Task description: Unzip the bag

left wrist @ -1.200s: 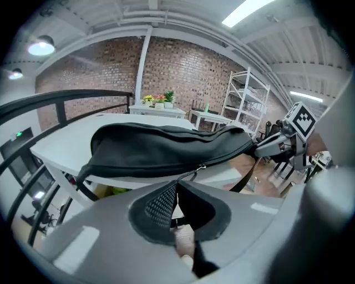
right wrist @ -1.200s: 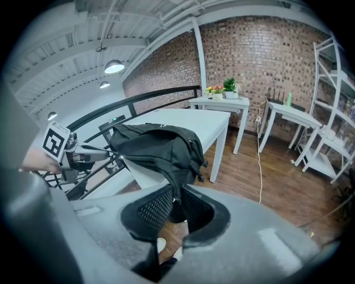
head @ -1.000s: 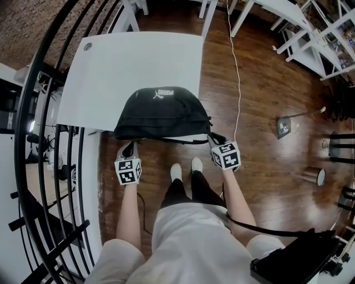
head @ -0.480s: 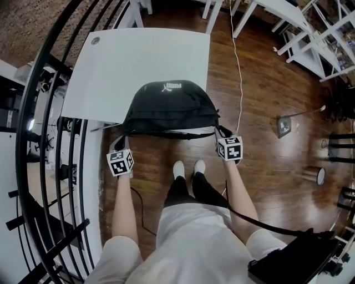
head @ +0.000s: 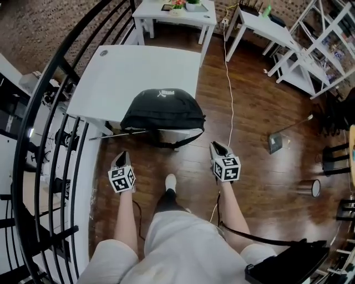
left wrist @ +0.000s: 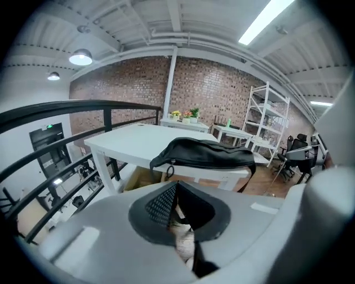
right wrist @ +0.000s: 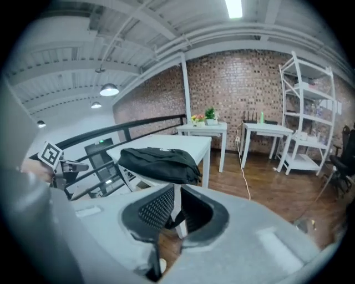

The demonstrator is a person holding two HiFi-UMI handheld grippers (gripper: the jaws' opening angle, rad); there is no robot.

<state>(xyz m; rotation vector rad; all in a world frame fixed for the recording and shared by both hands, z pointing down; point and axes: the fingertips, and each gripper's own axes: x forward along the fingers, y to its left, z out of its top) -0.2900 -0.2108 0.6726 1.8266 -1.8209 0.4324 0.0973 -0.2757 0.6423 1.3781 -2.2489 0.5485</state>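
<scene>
The bag [head: 163,110], black with a white logo on its top, lies on the table [head: 133,72] at the middle of its near edge, bulging slightly past that edge, and its zip looks done up as far as the views show. A dark strap [head: 176,145] loops down from the bag below the table's near edge. Both tongs hang off the table on its near side, clear of the bag and over the wooden floor [head: 255,127]. The left gripper [head: 121,159] sits off the table's near left corner and points toward the table; in the left gripper view its jaws are clenched tip to tip with nothing between them. The right gripper [head: 216,148] sits off the table's near right corner, also pointing at the table; in the right gripper view its jaws stand barely parted, a thin slit showing a white table leg through it, and they grasp nothing. The person's white shoe [head: 171,181] is on the floor just short of the table's near edge, between the two tongs. A black railing [head: 55,111] curves along the table's left side. A white cable [head: 230,94] trails over the floor to the table's right. A smaller white table [head: 177,14] stands beyond the table's far edge, and white shelving [head: 327,50] stands well off to the table's right.
</scene>
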